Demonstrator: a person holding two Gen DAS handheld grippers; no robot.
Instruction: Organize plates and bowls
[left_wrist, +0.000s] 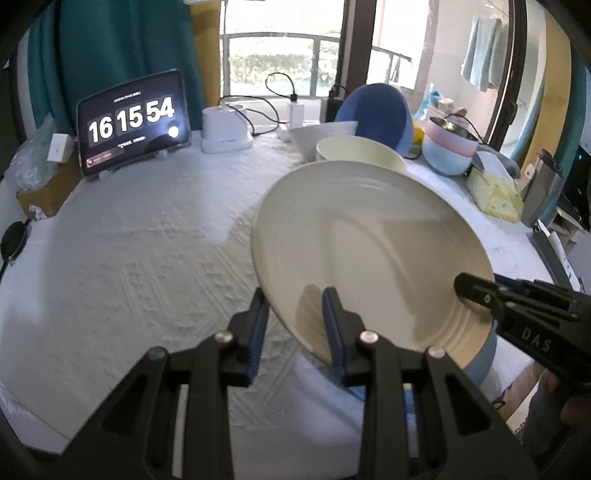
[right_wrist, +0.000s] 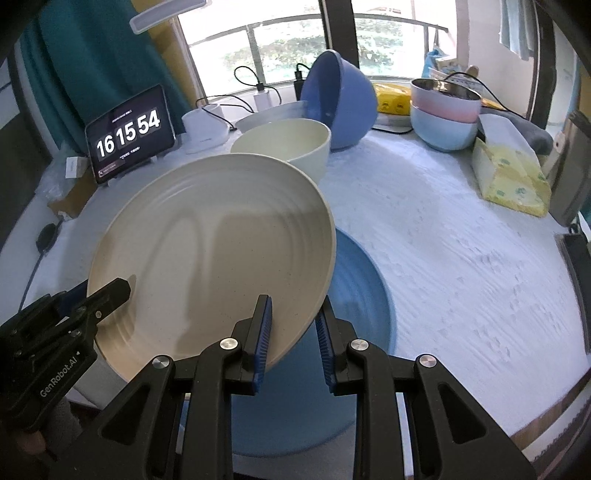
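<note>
Ahead of me: white textured tablecloth (left_wrist: 129, 258), tablet (left_wrist: 135, 122) on a stand showing 16 15 54, white charging dock (left_wrist: 225, 129) with black cable beside it, yellow patterned tissue pack (right_wrist: 513, 177), teal curtain (left_wrist: 122, 48), window railing (right_wrist: 332, 29), towel (left_wrist: 480, 51) hanging outside.

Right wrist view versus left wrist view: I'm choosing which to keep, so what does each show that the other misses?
Only the right wrist view shows the blue plate lying flat on the table under the lifted cream plate. Only the left shows the hanging towel. Both share the cream plate, gripped at its rim by the left hand-held gripper and the right hand-held gripper, and the clock tablet.
</note>
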